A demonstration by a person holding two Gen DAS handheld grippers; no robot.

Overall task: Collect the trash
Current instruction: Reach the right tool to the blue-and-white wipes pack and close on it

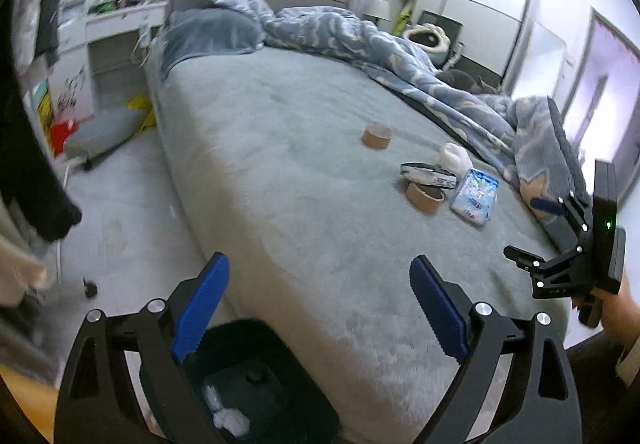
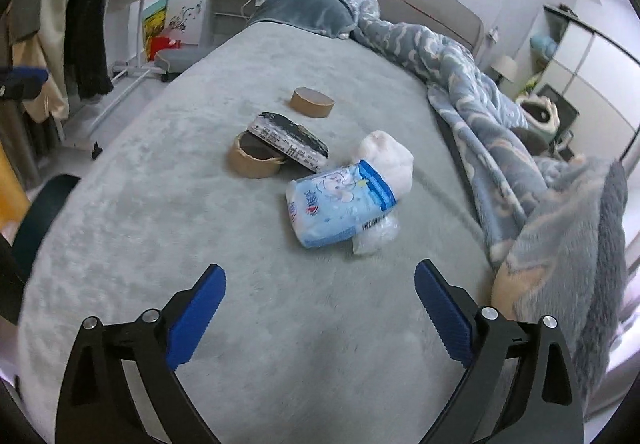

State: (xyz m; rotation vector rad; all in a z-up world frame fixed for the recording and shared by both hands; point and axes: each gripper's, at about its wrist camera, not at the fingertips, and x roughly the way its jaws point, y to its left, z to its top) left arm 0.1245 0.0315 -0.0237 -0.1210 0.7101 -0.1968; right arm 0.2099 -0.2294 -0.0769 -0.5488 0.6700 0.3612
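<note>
Trash lies on the grey bed [image 2: 160, 228]: a blue-white plastic tissue pack [image 2: 340, 204], a crumpled white wad [image 2: 390, 160], a black-white wrapper [image 2: 288, 142] resting on an open cardboard ring [image 2: 254, 160], and a second cardboard ring [image 2: 312, 102] farther back. The same pile shows in the left wrist view: pack [image 1: 474, 194], ring [image 1: 424, 196], far ring [image 1: 376, 136]. My right gripper [image 2: 320, 320] is open and empty, short of the pack. My left gripper [image 1: 320, 316] is open and empty above a black bin [image 1: 256, 384] holding white scraps [image 1: 228, 416].
A rumpled blue blanket [image 2: 500, 116] runs along the bed's right side. A pillow [image 2: 304, 10] lies at the headboard. Clothes hang on a rack [image 2: 92, 4] at left. A white desk [image 1: 120, 28] and a rolling stool [image 1: 104, 132] stand beside the bed.
</note>
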